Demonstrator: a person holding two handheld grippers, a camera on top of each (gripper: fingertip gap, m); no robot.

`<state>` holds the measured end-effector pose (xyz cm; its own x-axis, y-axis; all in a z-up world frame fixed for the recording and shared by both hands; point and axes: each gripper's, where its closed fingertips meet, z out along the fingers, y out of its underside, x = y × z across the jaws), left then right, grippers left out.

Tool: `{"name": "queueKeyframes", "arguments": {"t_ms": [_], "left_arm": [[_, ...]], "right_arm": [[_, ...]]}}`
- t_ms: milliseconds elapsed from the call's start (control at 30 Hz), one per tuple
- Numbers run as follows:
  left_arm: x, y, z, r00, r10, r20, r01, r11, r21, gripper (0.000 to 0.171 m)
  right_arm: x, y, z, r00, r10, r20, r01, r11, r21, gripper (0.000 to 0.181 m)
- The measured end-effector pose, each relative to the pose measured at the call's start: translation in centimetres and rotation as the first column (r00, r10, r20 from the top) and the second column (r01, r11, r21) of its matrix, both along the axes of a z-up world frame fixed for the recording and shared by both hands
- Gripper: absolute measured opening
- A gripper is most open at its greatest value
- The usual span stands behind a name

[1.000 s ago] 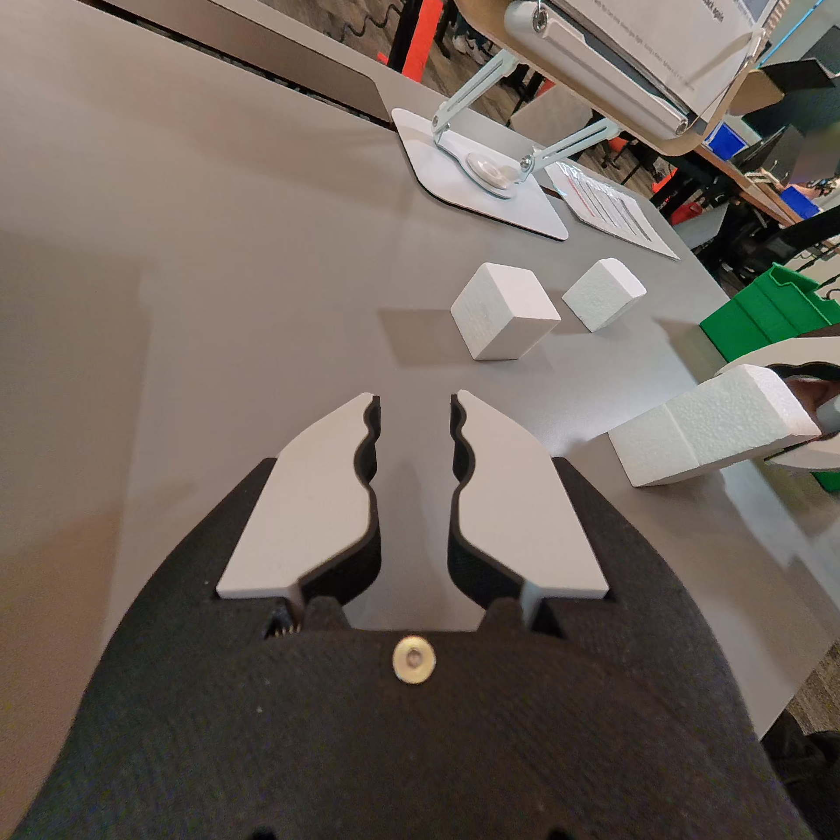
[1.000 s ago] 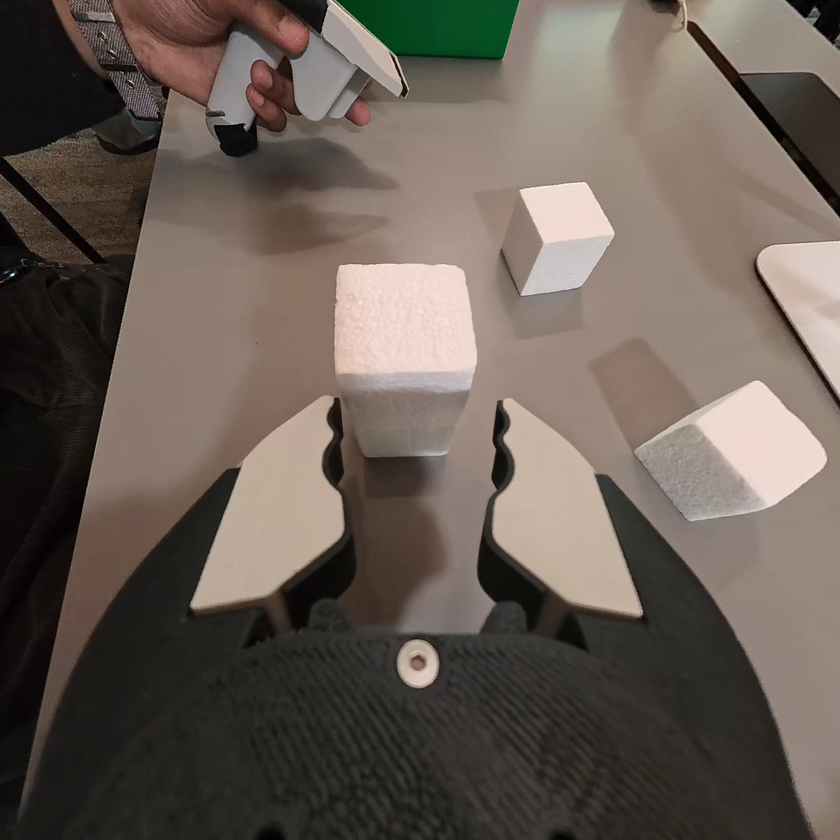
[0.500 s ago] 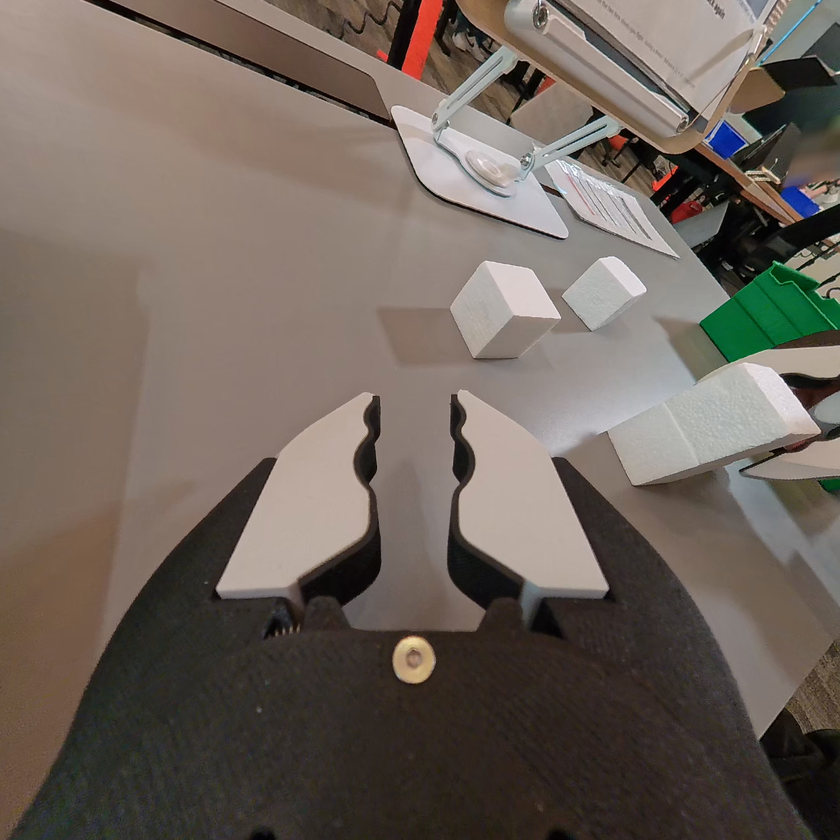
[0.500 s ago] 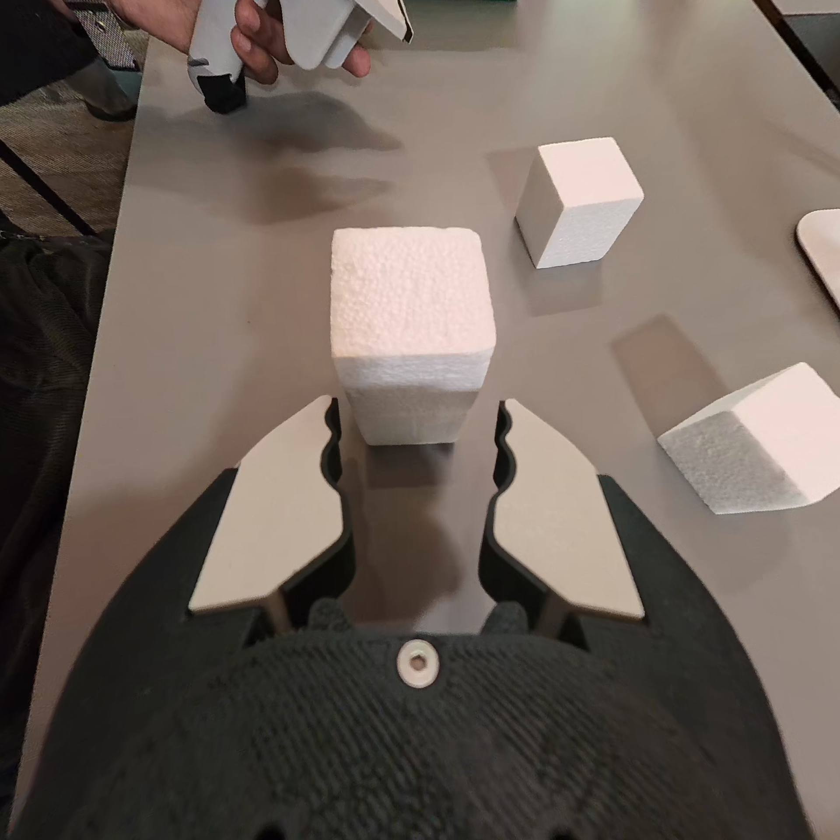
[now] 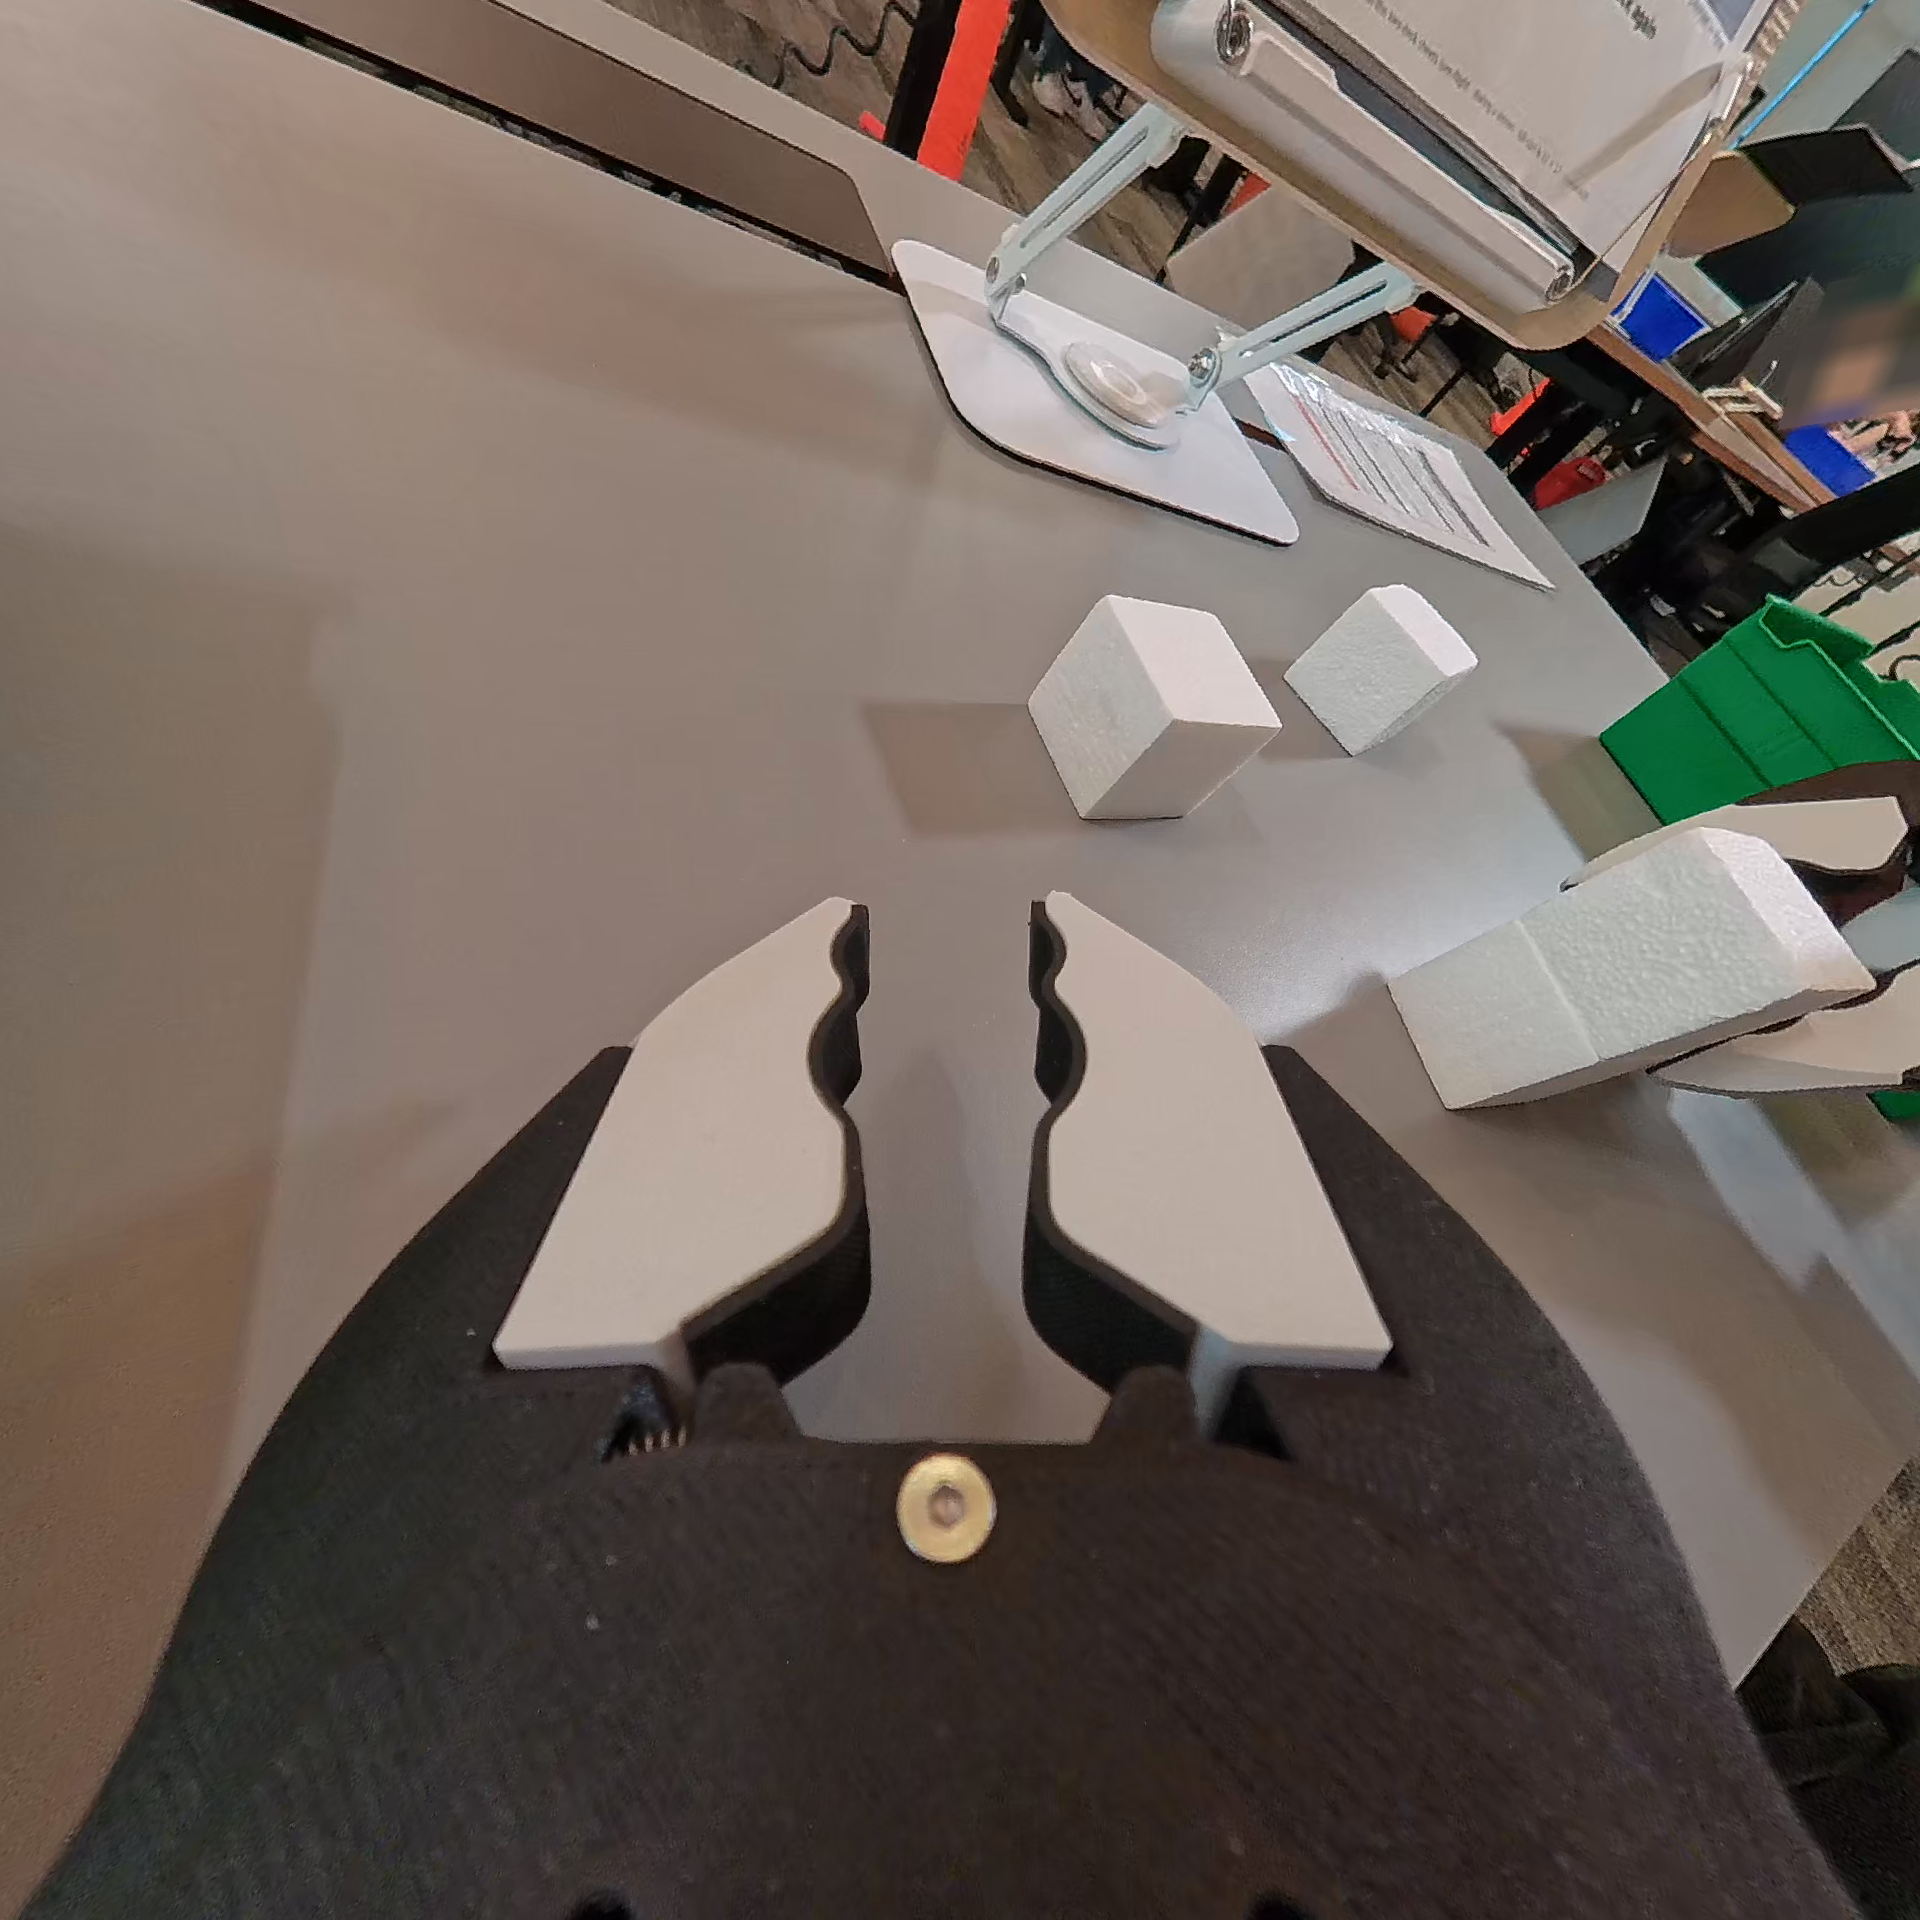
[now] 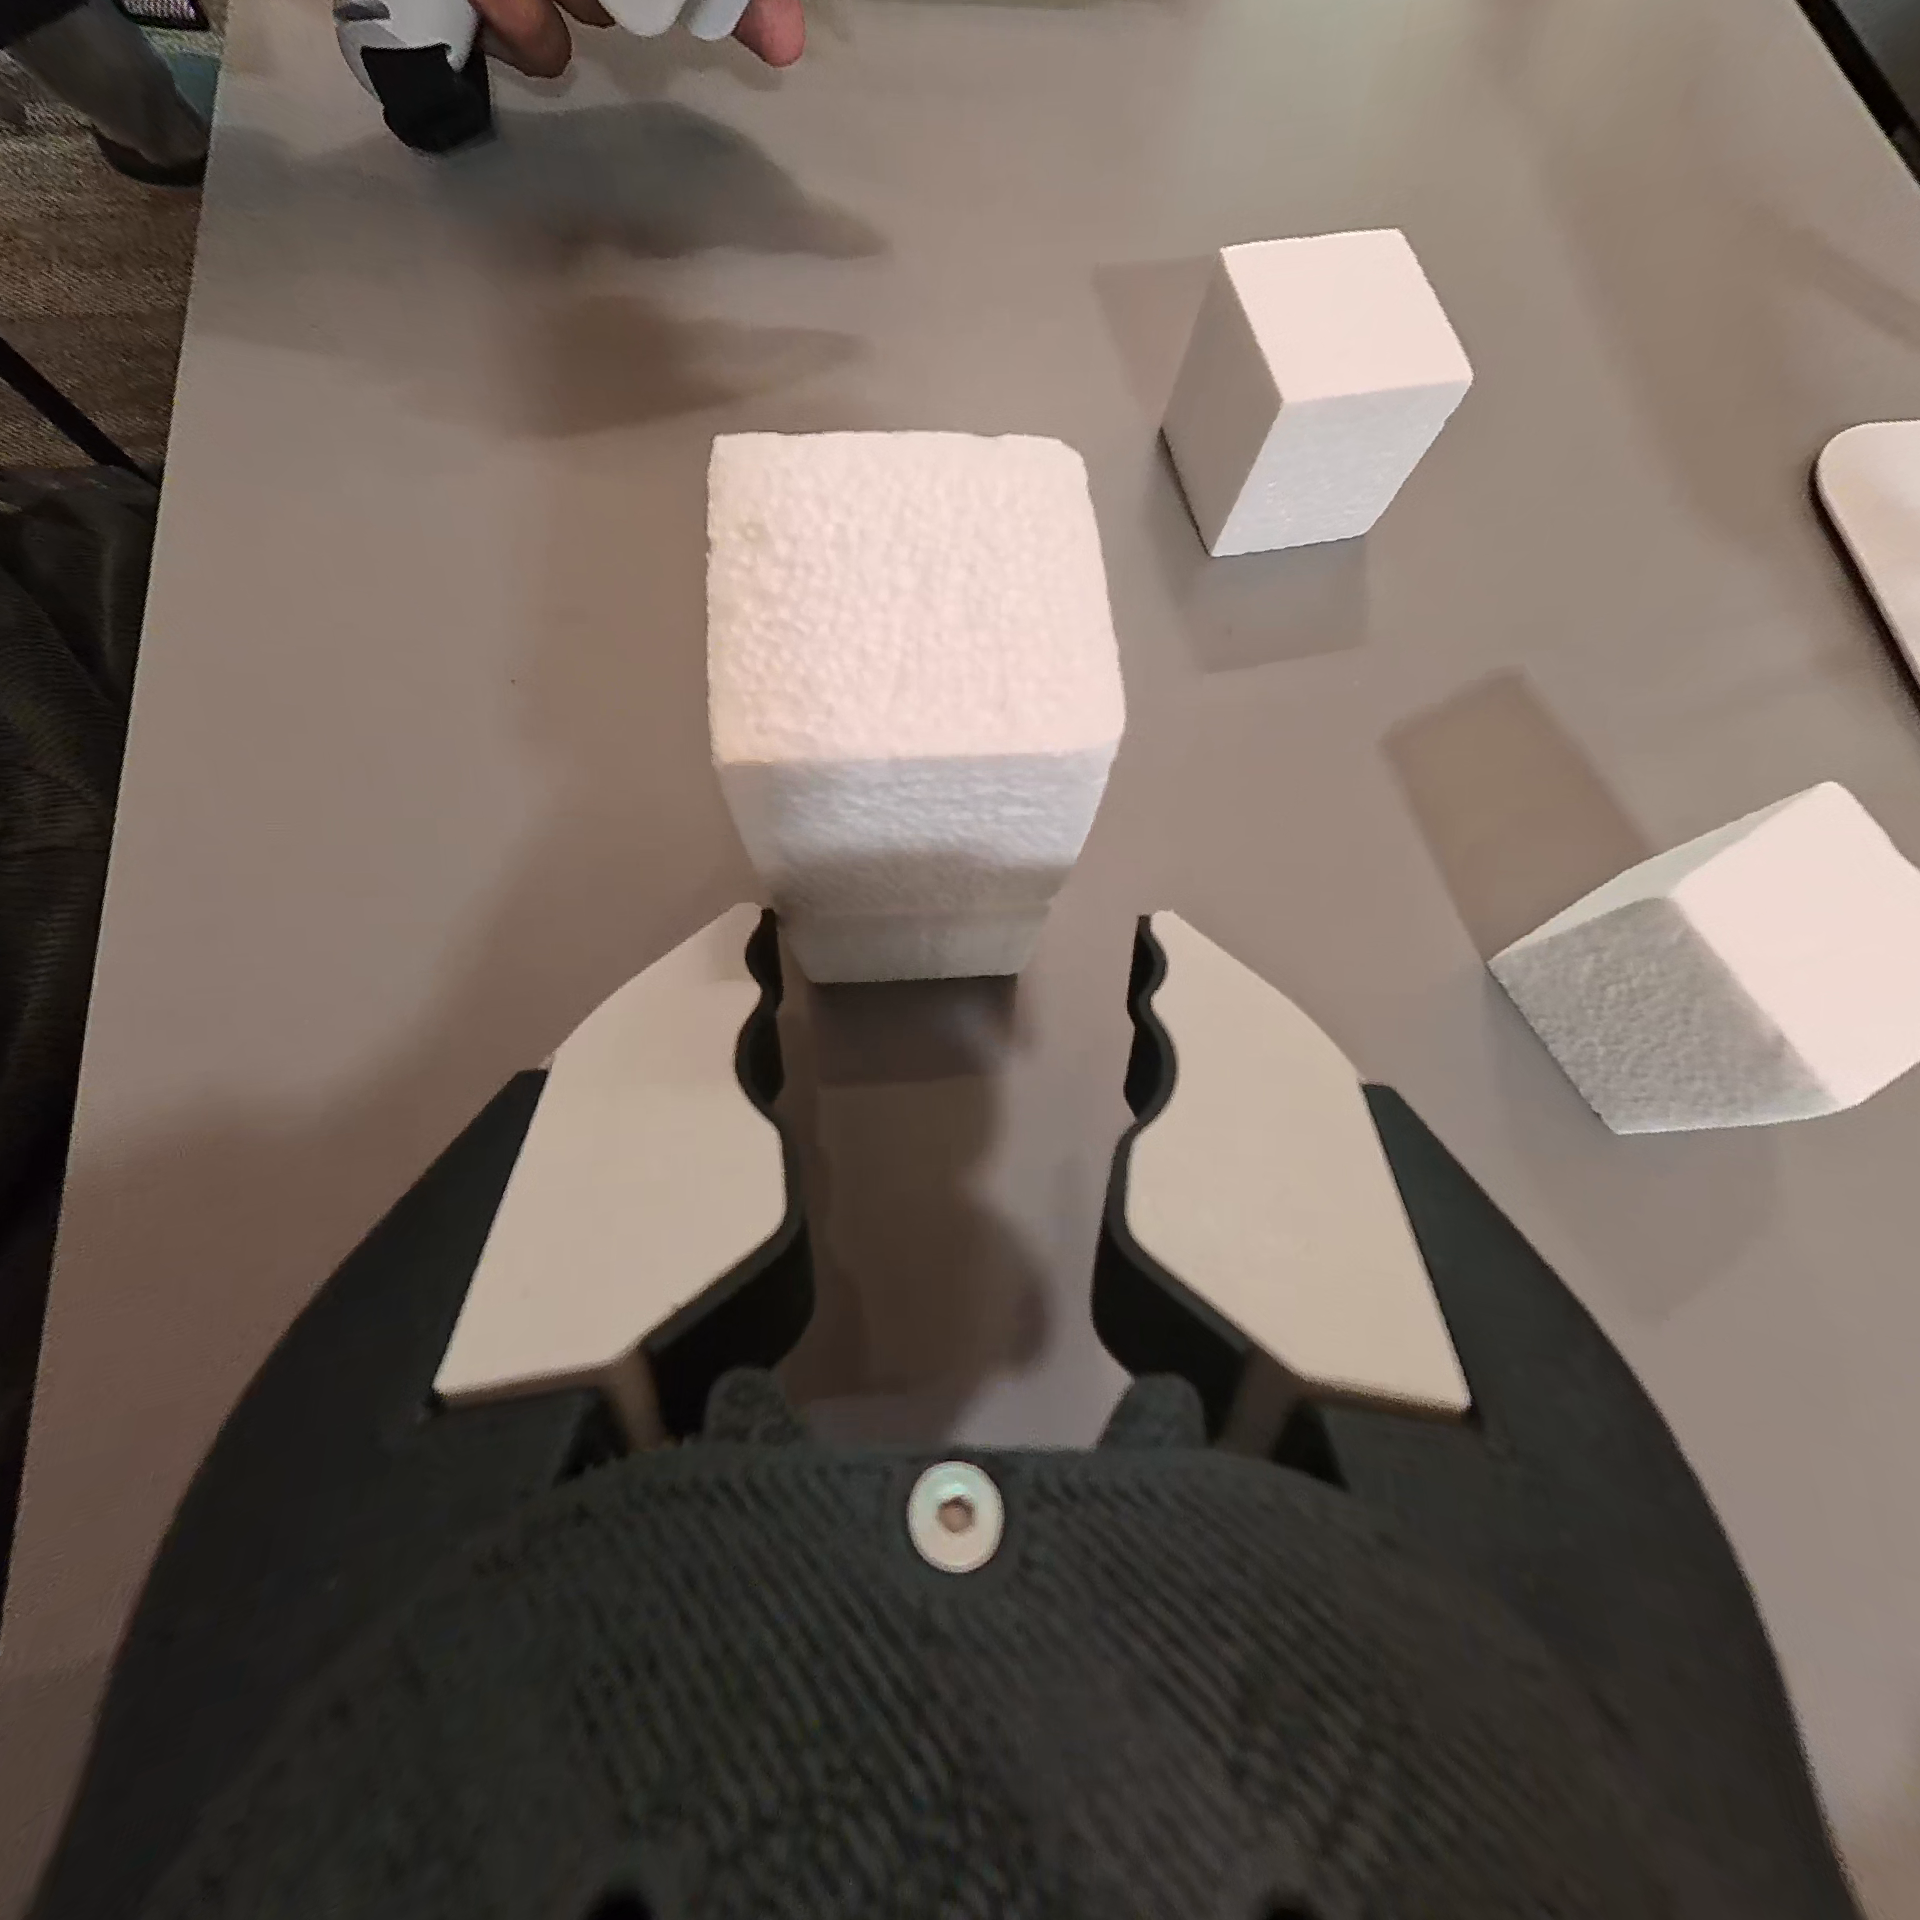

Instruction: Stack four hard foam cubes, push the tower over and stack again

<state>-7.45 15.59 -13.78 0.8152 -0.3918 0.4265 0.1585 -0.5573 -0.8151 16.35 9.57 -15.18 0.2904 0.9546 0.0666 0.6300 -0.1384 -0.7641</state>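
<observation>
In the left wrist view, your left gripper (image 5: pixel 948 914) hangs over the bare grey table (image 5: pixel 520 623) just as it did a second ago, fingers slightly spread and empty. A white foam cube (image 5: pixel 1148 717) sits farther off and a second foam block (image 5: pixel 1377 665) lies to its right. At the right edge, the tall foam block (image 5: pixel 1621 987) stands between the other gripper's fingers.

In the right wrist view, your right gripper (image 6: pixel 956 935) has moved closer to the tall foam block (image 6: pixel 909 665). Its fingers are spread wide around the base: the left tip is just beside it and the right tip is clear.
</observation>
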Motion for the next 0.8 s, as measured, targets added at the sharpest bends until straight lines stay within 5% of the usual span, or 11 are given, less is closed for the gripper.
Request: {"name": "queueKeyframes", "arguments": {"t_ms": [500, 633, 800], "left_arm": [[0.0, 0.0, 0.1, 1.0, 0.0, 0.007, 0.0, 1.0, 0.003, 0.03], [0.0, 0.0, 0.1, 1.0, 0.0, 0.007, 0.0, 1.0, 0.004, 0.03], [0.1, 0.0, 0.0, 1.0, -0.003, -0.002, 0.003, 1.0, 0.003, 0.03]], "right_arm": [[3.1, 0.0, -0.8, 0.997, -0.062, 0.055, 0.066, 0.994, -0.089, 0.074], [5.6, 3.0, 0.2, 0.969, -0.247, -0.029, 0.246, 0.968, -0.043, 0.073], [9.3, 9.7, 3.3, 0.737, -0.65, -0.184, 0.673, 0.729, 0.12, 0.077]]}}
